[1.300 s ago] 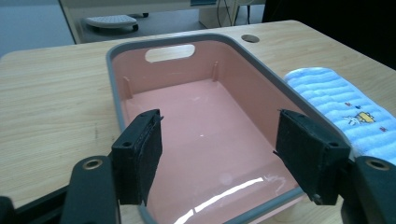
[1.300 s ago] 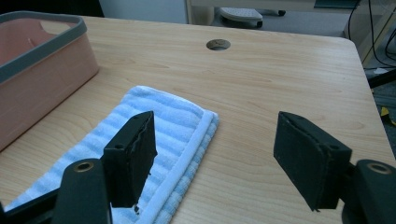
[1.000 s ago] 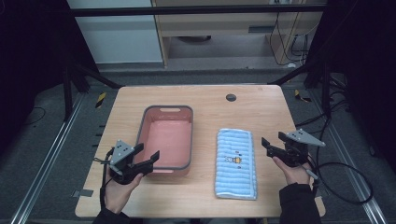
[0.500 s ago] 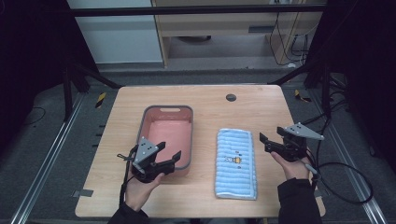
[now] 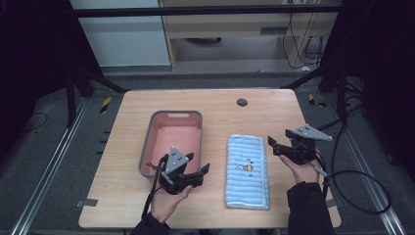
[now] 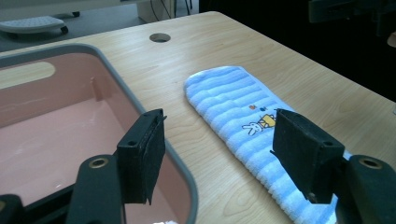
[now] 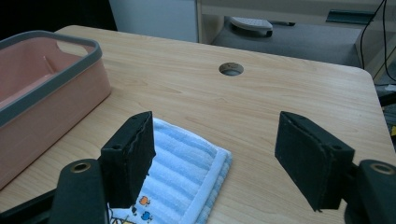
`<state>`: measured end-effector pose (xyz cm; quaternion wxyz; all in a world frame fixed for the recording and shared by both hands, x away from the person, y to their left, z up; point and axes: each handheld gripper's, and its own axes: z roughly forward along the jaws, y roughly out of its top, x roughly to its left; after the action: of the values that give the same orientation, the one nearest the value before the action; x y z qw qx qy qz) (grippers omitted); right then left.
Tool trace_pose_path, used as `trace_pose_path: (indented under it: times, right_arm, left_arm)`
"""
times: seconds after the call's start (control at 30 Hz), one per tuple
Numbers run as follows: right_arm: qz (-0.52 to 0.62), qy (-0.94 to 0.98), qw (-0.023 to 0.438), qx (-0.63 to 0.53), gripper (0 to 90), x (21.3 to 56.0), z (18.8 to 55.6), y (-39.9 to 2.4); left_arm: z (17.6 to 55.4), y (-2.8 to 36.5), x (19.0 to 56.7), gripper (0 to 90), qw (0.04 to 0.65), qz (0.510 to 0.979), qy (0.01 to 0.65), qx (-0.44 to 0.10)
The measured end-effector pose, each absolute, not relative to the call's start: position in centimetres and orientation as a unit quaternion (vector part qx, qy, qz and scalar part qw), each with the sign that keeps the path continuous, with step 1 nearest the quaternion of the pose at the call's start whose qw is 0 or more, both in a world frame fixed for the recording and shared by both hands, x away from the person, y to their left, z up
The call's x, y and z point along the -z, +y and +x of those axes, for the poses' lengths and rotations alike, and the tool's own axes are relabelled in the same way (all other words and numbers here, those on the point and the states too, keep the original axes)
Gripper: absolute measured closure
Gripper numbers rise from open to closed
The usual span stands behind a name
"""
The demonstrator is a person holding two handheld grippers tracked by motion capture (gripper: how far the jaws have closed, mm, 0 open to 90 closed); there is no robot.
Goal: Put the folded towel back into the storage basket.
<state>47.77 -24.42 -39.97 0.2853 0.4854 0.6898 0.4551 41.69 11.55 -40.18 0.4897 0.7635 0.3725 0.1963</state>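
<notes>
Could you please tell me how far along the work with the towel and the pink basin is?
Nothing looks done yet: the blue striped towel lies folded flat on the table, beside the empty pink basin. In hand: the left tool and right tool hover open on either side of it, neither touching. Gripping and moving the towel remain.
</notes>
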Motion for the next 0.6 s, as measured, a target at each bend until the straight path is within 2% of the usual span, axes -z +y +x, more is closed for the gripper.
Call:
trace_pose_path:
  times: [0.6]
  right_arm:
    - [0.486, 0.696, 0.283, -0.446, 31.8, 40.8, 49.9, -23.9]
  left_arm:
    - [41.6, 7.7, 42.2, 36.8, 0.473, 0.786, 0.355, -0.180]
